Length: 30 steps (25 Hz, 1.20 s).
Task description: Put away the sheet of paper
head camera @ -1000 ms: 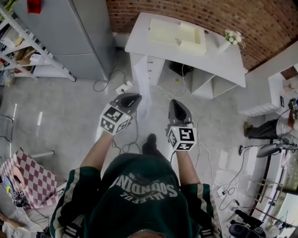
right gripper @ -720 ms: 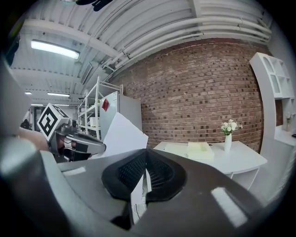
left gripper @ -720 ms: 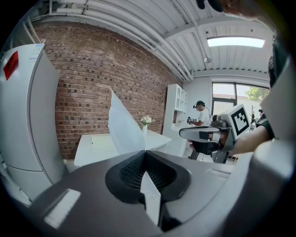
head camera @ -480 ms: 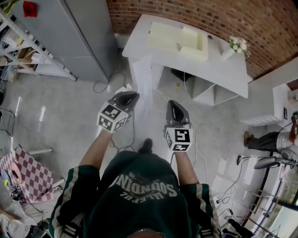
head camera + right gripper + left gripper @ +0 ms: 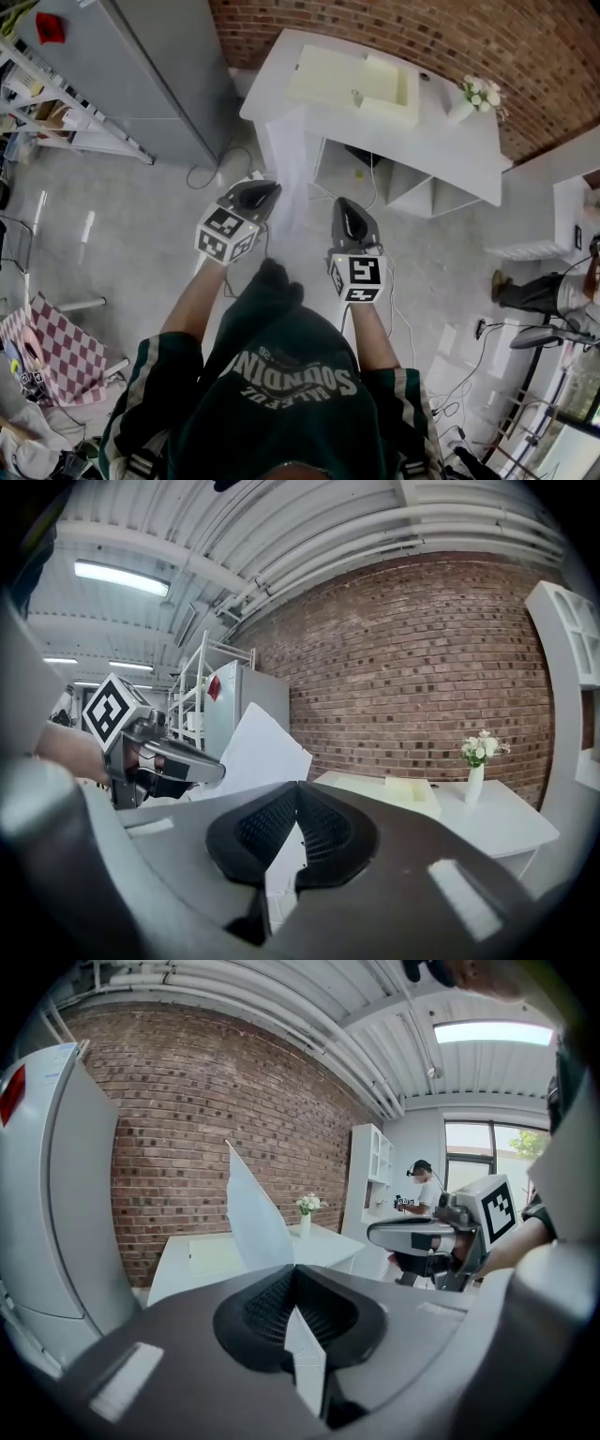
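The sheet of paper (image 5: 289, 178) is white and stands upright in front of me, its lower edge pinched in my left gripper (image 5: 261, 192). In the left gripper view the jaws (image 5: 294, 1269) are shut on the sheet (image 5: 255, 1218), which rises up and to the left. My right gripper (image 5: 345, 208) is level with it, a little to the right and apart from the paper. Its jaws (image 5: 298, 787) meet at the tips and I see nothing gripped in them. From that view the sheet (image 5: 261, 752) shows at the left.
A white desk (image 5: 441, 141) stands ahead against the brick wall, carrying a cream tray (image 5: 356, 84) and a vase of flowers (image 5: 469, 94). A grey cabinet (image 5: 159, 75) and a shelf rack (image 5: 47, 103) are at the left. Cables (image 5: 225, 169) lie on the floor. A person (image 5: 544, 281) stands at far right.
I have come a little closer to the desk, which sits larger and lower in the head view. Both grippers stay as they were, the left still holding the sheet.
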### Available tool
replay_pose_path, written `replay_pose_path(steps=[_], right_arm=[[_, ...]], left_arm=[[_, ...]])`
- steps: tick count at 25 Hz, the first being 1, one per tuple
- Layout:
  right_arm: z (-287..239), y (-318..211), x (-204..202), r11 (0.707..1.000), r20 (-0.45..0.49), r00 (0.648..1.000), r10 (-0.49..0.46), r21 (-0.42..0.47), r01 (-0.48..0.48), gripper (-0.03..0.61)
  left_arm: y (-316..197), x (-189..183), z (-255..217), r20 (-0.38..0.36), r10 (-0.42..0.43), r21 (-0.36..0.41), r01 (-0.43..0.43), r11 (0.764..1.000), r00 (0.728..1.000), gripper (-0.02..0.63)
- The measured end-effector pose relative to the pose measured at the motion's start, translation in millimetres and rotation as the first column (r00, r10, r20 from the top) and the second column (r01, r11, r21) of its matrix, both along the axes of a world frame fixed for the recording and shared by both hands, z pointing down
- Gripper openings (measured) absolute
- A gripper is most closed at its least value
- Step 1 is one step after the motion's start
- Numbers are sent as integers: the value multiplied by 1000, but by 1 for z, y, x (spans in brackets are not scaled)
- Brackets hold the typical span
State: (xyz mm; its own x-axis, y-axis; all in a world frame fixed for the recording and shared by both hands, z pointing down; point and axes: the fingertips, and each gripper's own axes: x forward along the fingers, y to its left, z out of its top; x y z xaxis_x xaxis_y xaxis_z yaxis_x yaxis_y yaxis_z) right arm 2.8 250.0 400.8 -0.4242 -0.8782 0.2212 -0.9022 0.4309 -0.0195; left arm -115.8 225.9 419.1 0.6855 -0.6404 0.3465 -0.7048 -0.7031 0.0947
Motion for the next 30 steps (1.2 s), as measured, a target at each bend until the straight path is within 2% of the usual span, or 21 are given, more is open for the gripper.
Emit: replay_pose_path(steps=[10, 22, 30], right_arm=[[12, -56, 19, 999, -15, 999, 37, -11, -37, -2], [10, -174, 35, 996, -29, 996, 85, -28, -86, -2], [11, -252, 30, 993, -34, 994, 107, -52, -109, -2]], left_arm=[[-65, 19, 7, -18, 39, 5, -39, 999, 999, 11], [-189, 44, 4, -34, 104, 2, -104, 995, 994, 11], [-267, 42, 5, -43, 140, -13, -141, 990, 989, 11]])
